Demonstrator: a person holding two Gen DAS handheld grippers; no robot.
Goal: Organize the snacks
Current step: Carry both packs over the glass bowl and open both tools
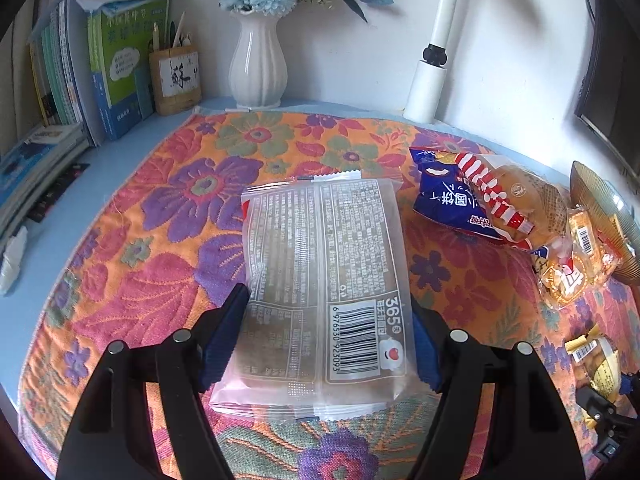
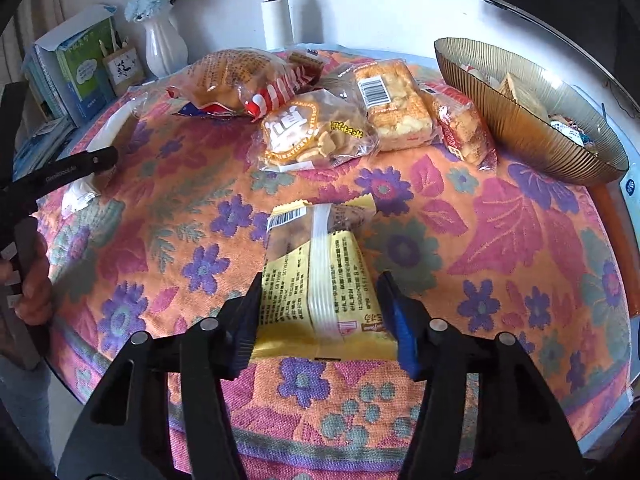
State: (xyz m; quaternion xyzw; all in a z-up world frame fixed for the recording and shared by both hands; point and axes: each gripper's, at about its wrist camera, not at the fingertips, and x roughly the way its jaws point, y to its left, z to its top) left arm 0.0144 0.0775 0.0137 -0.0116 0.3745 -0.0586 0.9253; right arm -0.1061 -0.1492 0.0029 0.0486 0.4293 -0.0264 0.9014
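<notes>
**Both grippers closed on snack packets over the floral cloth**

The left gripper (image 1: 320,336) has its blue-padded fingers (image 1: 222,344) pressed on either side of a clear, flat snack packet (image 1: 324,276), printed side up with a barcode and "365" near the right finger. The packet lies lengthwise away from the camera over the flower-patterned cloth (image 1: 160,208) that covers the worktop.

The right gripper (image 2: 320,320) holds a yellow snack packet (image 2: 320,272) between its fingers (image 2: 404,332), the pads touching both edges of the near end; the far end, with a small barcode, points toward the middle of the cloth (image 2: 480,240).

Further back in the right wrist view, several snacks lie in a loose row: a bag of bread with a red-and-white striped wrapper (image 2: 244,80), a clear bag of small crackers (image 2: 312,132), a packet of pastry squares (image 2: 392,104) and a red-edged packet (image 2: 460,128) just beside it. To their right stands a ribbed golden bowl (image 2: 520,120), with a few wrapped items inside.

At the left edge of that view, a hand (image 2: 34,280) grips the handle of the other gripper.

Along the wall in the left wrist view stand books (image 1: 100,72), a pen holder (image 1: 176,80), a white vase (image 1: 258,64) of blue and white flowers, and a white lamp post (image 1: 436,48).
</notes>
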